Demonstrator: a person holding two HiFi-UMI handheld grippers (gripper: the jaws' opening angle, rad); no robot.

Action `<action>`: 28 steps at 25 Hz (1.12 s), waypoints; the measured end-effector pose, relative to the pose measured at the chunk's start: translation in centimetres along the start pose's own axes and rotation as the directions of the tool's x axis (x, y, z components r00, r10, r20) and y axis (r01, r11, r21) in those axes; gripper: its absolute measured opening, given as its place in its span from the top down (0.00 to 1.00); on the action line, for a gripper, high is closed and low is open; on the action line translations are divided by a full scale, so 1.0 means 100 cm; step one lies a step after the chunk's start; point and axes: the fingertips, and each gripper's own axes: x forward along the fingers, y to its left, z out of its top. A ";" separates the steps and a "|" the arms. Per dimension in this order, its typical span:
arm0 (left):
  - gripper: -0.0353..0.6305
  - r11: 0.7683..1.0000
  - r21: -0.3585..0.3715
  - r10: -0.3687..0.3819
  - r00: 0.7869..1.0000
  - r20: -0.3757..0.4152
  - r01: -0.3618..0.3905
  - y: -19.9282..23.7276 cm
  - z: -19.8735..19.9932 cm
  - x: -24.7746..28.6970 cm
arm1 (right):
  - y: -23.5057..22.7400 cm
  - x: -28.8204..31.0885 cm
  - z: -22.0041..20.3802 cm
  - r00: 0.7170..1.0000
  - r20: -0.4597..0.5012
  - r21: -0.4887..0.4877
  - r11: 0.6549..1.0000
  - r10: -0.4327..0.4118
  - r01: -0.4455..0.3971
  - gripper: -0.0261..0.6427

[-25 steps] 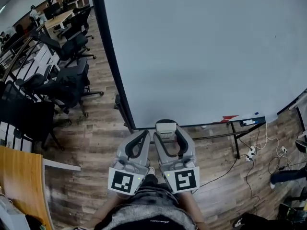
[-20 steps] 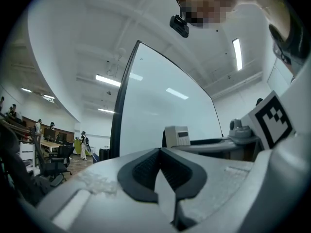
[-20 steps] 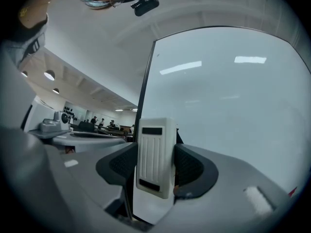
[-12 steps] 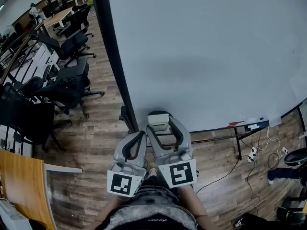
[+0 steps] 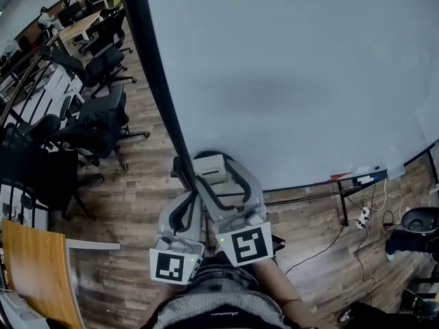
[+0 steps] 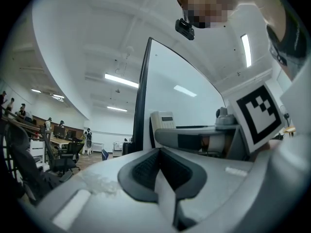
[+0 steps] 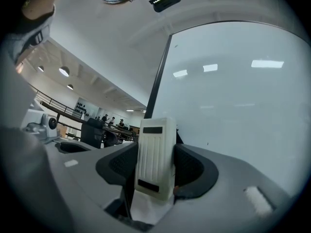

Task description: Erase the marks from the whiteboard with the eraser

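Observation:
The whiteboard point(image 5: 295, 74) fills the upper right of the head view, and its black left frame point(image 5: 154, 81) runs down to the lower corner. I make out no distinct marks on the part that shows. My right gripper point(image 5: 214, 167) is shut on the white ribbed eraser point(image 5: 211, 166), held at the board's lower left corner. In the right gripper view the eraser point(image 7: 155, 159) stands upright between the jaws, with the whiteboard point(image 7: 238, 106) just beyond it. My left gripper point(image 5: 196, 196) sits lower, beside the right one, shut and empty point(image 6: 161, 165). The left gripper view also shows the eraser point(image 6: 163, 123).
Black office chairs point(image 5: 96, 118) stand on the wooden floor left of the board. A wooden desk point(image 5: 31, 266) is at the lower left. The board's tray point(image 5: 357, 177) carries markers, and cables with a power strip point(image 5: 363, 214) lie below it. People sit at far desks point(image 5: 75, 26).
My right gripper has carried the eraser up and to the left, toward the board's lower left corner. The left gripper stays shut below it.

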 end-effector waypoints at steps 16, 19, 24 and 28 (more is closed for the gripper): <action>0.94 1.000 0.021 0.018 0.998 -0.056 -0.017 -0.020 -0.019 0.038 | -0.050 -0.026 0.005 0.999 0.041 0.048 0.999 0.017 -0.018 0.60; 0.94 0.999 0.025 0.024 0.999 -0.048 -0.023 -0.037 -0.018 0.051 | -0.067 -0.037 0.003 0.999 0.039 0.051 0.998 0.030 -0.032 0.60; 0.94 0.999 0.035 0.029 0.998 -0.058 -0.027 -0.068 -0.021 0.072 | -0.097 -0.056 -0.002 0.998 0.036 0.053 0.998 0.042 -0.044 0.59; 0.94 0.999 0.040 0.023 0.998 -0.067 -0.020 -0.099 -0.024 0.092 | -0.131 -0.079 -0.007 0.999 0.028 0.025 0.999 0.036 -0.037 0.59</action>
